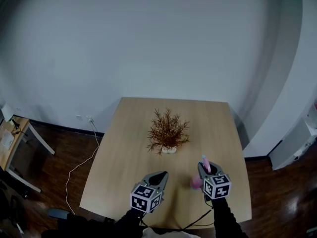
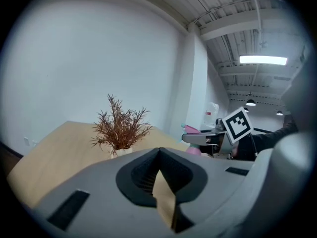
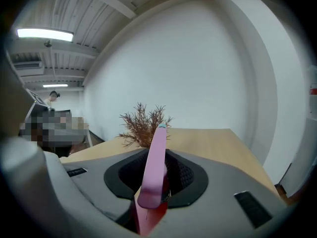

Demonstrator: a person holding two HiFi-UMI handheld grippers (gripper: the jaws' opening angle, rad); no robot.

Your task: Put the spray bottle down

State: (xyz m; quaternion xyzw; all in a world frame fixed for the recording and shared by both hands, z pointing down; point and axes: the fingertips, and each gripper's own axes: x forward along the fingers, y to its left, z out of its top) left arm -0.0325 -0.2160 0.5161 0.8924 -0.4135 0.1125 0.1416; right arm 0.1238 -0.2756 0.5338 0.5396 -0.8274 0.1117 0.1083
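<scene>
The pink spray bottle [image 1: 197, 182] hangs just above the near right part of the wooden table [image 1: 124, 152]. My right gripper [image 1: 203, 166] is shut on its head, and the pink nozzle [image 3: 154, 162] sticks up and forward between the jaws. In the left gripper view the bottle [image 2: 193, 151] shows at the right, held in the right gripper [image 2: 208, 137]. My left gripper [image 1: 162, 174] hovers over the table's near edge, to the left of the bottle. Its jaws [image 2: 159, 151] meet at the tips with nothing between them.
A small dried reddish-brown plant [image 1: 168, 131] in a white pot stands at the middle of the table, beyond both grippers. A white cable [image 1: 81, 165] runs over the dark floor at the left. A desk [image 1: 7, 140] stands at the far left.
</scene>
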